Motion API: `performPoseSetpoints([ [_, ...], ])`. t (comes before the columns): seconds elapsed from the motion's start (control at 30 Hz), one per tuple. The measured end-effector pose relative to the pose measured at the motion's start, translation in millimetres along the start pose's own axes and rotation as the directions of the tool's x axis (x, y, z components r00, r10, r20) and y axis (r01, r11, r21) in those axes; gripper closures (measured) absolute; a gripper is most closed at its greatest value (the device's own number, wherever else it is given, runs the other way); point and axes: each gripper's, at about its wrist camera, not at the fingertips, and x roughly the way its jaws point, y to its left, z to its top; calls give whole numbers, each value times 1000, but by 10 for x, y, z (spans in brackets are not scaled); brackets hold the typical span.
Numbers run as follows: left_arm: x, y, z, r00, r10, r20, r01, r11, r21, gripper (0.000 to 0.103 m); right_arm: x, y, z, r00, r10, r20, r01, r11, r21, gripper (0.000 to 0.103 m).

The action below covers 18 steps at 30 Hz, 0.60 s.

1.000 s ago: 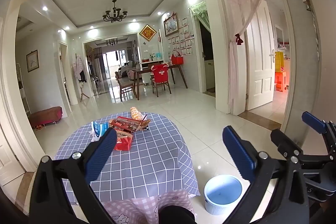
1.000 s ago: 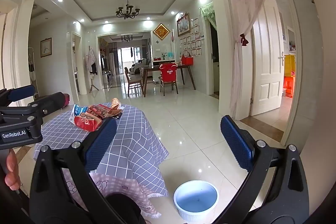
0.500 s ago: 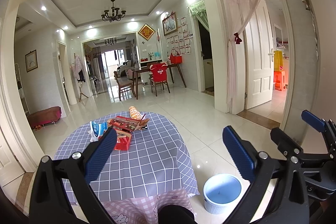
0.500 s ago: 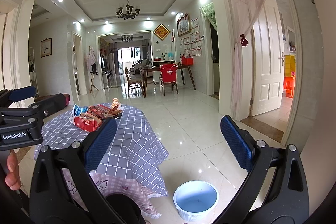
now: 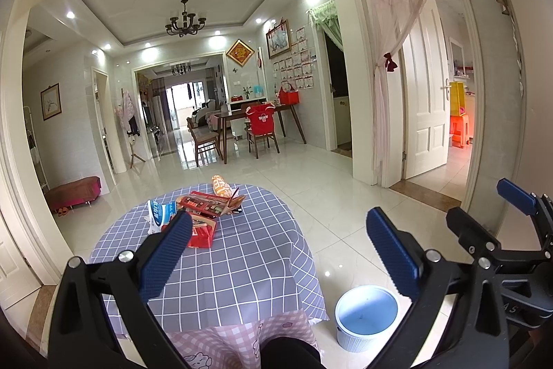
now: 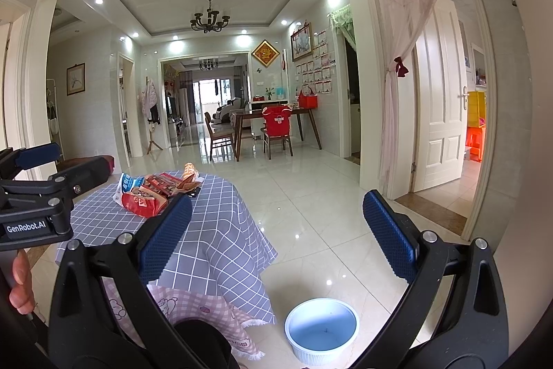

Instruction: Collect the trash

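Left hand-held gripper (image 5: 278,251) and right hand-held gripper (image 6: 276,230) released, raised level above checked-cloth table (image 5: 242,258); wrappers (image 5: 204,206) piled there; bin (image 5: 366,317) on tiled floor.

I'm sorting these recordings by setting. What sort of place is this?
Most likely a home's living and dining area: a dining table with chairs, a chandelier, and a small cloth-covered table holding snack wrappers.

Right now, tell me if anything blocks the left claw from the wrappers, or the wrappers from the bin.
Nothing visible does. The left claw is open above the checked tablecloth, with only bare cloth before the wrapper pile. The bin stands open on the floor beside the table, and looks empty.
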Motion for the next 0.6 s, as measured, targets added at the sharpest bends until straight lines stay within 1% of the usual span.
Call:
performPoseSetpoints([
  [0.43,12,-44,-31,1000,-2,-2,2,1000,2,4,11,15,-9,1000,0,-1,0,1000,-1,6],
  [0.6,35,-36,-34,1000,-2,-3,2,1000,3,4,6,-40,-51,1000,3,-6,-3,1000,-2,6],
])
